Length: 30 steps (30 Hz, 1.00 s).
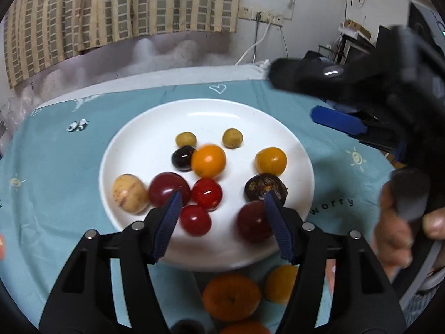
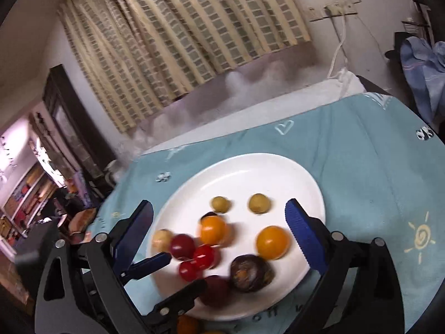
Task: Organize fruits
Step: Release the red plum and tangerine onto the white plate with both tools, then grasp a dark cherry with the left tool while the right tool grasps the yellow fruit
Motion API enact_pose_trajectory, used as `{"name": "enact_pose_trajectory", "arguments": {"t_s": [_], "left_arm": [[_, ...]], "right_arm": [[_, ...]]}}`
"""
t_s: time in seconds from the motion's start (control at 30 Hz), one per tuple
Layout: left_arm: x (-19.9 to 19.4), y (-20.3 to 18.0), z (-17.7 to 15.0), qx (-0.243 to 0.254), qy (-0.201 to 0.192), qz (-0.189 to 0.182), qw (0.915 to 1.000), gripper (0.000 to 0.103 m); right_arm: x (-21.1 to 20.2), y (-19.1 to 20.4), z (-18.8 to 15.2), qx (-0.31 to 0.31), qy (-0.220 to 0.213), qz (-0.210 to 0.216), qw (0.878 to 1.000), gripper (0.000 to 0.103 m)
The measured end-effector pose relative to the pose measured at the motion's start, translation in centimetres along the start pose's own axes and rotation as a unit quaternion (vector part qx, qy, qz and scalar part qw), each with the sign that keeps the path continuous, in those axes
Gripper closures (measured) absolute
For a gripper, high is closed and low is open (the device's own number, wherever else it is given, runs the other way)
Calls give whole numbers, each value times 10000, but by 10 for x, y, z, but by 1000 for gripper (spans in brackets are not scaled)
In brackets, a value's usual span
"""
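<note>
Both tongs spread, holding nothing – left gripper [image 1: 221, 206] and right gripper [image 2: 219, 220] over the plate [image 1: 155, 128] of fruits [image 1: 208, 161] (cloth reads "worry")

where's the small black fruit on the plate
In the left wrist view the black fruit lies left of centre on the white plate, touching the orange fruit, just below an olive-green one.

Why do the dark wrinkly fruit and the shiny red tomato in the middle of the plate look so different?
The dark wrinkly fruit is brownish-black with a rough, dull, mottled skin; the red tomato is bright red, smooth and glossy with a highlight. The wrinkly fruit looks bigger. It sits towards the right of the white plate; the tomato sits nearer the middle. Both are roundish and lie loose on the plate.
</note>
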<state>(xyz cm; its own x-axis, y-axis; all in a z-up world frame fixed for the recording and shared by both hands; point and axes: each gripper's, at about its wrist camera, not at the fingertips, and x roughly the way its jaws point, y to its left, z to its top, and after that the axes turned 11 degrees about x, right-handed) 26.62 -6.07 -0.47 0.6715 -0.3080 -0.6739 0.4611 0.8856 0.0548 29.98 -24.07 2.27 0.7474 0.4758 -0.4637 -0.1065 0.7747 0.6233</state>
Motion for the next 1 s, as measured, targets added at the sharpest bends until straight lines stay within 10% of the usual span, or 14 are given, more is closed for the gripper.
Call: {"name": "enact_pose_trajectory", "arguments": {"t_s": [0.37,1.0], "left_arm": [[-85,38,-87,-925,-196,514,9942,17],[-89,-19,-133,287,381,569,9972,10]], "right_arm": [[-76,-8,-45,551,120,423,9975,4],[-84,-29,-85,823,525,252,9949,4]]}}
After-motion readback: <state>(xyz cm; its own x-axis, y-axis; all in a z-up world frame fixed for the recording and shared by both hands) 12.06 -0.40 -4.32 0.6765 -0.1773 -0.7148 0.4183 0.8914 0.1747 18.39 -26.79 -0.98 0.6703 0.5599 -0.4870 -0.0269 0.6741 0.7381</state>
